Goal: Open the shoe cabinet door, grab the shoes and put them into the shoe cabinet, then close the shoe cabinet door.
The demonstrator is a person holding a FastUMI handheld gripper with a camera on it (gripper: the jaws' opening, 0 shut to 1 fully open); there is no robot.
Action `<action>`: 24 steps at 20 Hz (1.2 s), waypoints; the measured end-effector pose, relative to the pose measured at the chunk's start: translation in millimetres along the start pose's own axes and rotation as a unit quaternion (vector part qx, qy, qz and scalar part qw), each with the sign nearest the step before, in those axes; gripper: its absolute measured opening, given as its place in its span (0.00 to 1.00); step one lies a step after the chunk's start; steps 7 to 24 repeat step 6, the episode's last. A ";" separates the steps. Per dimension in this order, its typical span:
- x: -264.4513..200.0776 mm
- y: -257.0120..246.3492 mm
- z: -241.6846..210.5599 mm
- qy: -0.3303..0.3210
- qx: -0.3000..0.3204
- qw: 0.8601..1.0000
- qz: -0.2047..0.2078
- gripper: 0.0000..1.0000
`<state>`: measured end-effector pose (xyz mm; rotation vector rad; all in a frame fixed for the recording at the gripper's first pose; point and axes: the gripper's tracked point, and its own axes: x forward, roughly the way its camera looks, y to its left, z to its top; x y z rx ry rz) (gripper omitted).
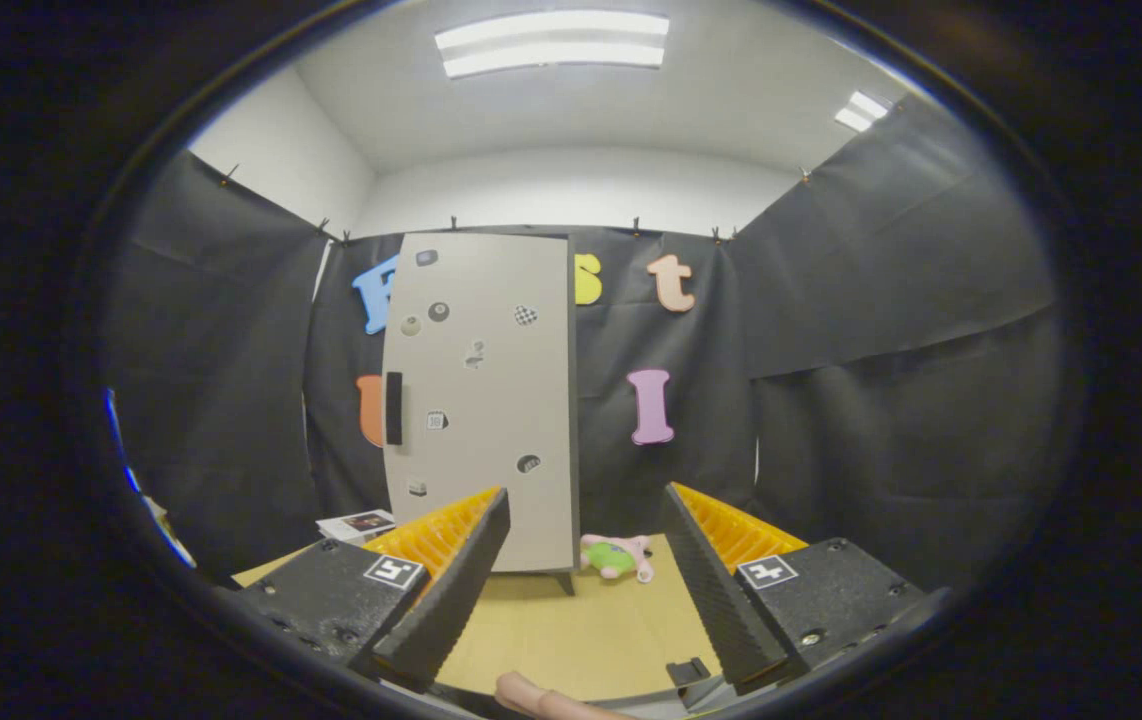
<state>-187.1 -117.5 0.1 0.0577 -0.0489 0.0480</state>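
The gripper (586, 570) is being held wide open, with nothing gripped. The cabinet (479, 400) is standing at the table's (581, 625) far edge, door shut, beyond the fingers. A plush toy (617, 556) is lying just beside its right foot.

Plush toy (617, 556) lies right of shoe cabinet (479, 400).

grey shoe cabinet (491, 400), pink-green plush toy (616, 556)

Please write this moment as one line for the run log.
stage: before opening | tool: open, holding nothing | cabinet: door shut, beyond the fingers | handle: untouched | plush toy: on table beside cabinet
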 end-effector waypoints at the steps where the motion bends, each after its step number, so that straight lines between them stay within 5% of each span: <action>1: 0.5 1.5 1.2 -0.002 0.001 1.000 0.002 0.99; 24: 2.0 7.9 3.5 -0.007 0.006 1.000 0.007 0.99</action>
